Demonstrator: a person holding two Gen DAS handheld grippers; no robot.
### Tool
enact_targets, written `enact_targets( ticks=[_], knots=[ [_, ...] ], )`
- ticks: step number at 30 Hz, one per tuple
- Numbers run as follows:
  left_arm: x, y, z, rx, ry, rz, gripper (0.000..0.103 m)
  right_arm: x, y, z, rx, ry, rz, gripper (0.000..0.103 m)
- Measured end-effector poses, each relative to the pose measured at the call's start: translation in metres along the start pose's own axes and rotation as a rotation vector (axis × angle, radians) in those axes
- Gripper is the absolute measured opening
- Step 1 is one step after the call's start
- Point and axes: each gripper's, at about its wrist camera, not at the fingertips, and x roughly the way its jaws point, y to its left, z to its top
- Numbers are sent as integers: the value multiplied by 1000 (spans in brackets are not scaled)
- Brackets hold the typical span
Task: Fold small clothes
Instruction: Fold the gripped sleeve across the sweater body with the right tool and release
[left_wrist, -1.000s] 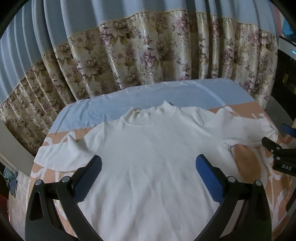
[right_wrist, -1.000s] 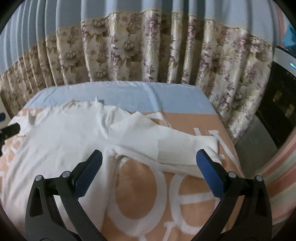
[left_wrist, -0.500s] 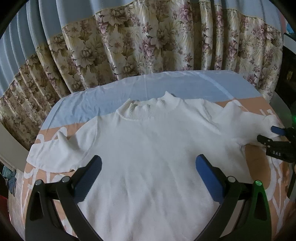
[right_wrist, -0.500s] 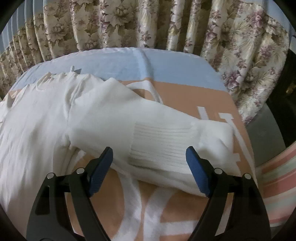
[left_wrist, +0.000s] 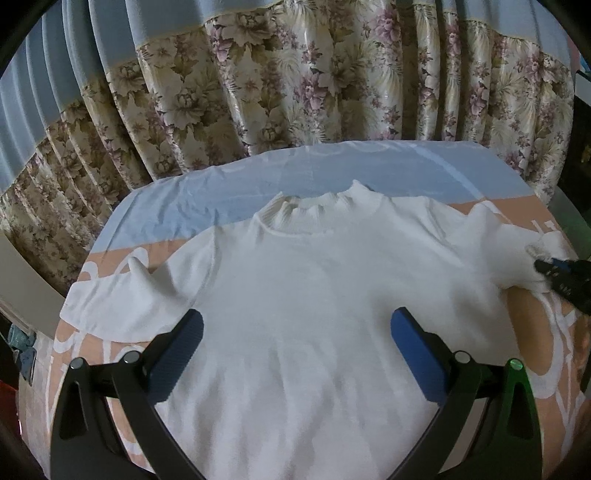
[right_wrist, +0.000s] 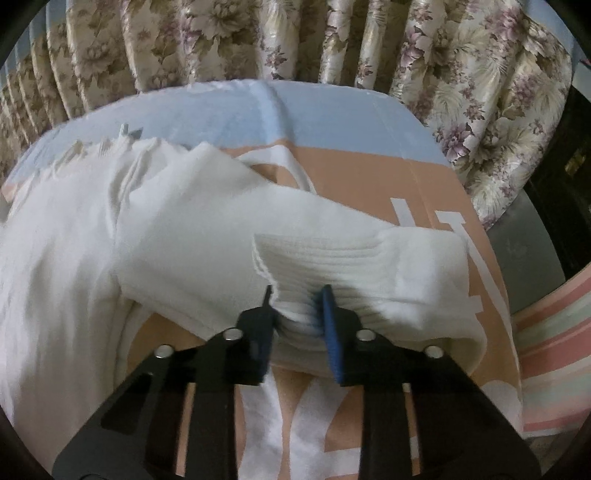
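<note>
A white knit sweater lies flat, collar away from me, on a table with an orange, white and blue cloth. My left gripper is open and hovers over the sweater's body, holding nothing. In the right wrist view my right gripper is shut on the ribbed cuff of the sweater's right sleeve, which lies folded back on itself. The right gripper also shows at the right edge of the left wrist view, at the sleeve end. The left sleeve lies spread at the left.
Floral curtains hang close behind the table's far edge. The table's right edge drops off beside the sleeve, with a striped cloth beyond. The left edge is just past the left sleeve.
My right gripper has moved forward onto the sleeve and closed on its ribbed cuff. My left gripper has stayed open and shifted slightly over the sweater.
</note>
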Motion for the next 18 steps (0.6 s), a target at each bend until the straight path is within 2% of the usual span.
enact_targets(
  ticks=[5,10,12,18],
  knots=[
    [7,19,4,-21,2,-5,102,-26,3,12,71,-70,89,20],
    [8,44,11,-37,-38,18,102,-52,44,43,104,-139,295,19],
    [8,59,13,-49,-48,35,102,-53,76,56,100,-149,375,18],
    [10,108,12,-90,-70,128,101,-44,180,82,6,-135,513,15]
  ],
)
